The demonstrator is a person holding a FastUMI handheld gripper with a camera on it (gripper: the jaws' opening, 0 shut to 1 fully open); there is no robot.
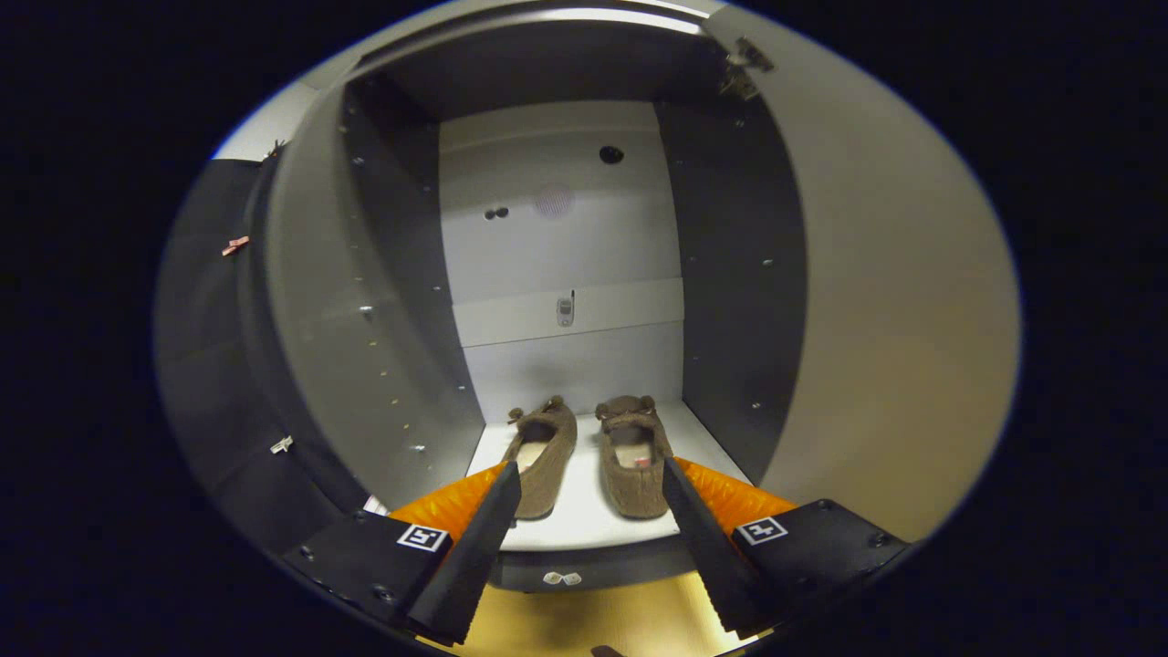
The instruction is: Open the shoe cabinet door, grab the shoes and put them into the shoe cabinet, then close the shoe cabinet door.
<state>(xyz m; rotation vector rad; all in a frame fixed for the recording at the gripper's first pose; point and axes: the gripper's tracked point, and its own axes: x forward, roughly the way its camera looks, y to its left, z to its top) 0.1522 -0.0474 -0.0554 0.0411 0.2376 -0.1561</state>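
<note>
Two brown fuzzy slippers (589,456) lie side by side, toes toward the back, on the white bottom shelf (575,522) of the open shoe cabinet. My gripper (591,474) stands open just in front of the shelf, its fingertips (504,484) level with the slippers' heels and holding nothing. The left slipper (546,454) sits just past the left fingertip, the right slipper (631,464) just inside the right one. The cabinet door (903,301) is swung wide open on the right, its inner face pale.
The cabinet's dark side walls (730,274) and pale back panel (561,237) enclose the compartment. A second door panel (319,292) stands open on the left. The yellowish floor (593,620) lies below the cabinet's front edge, between the fingers.
</note>
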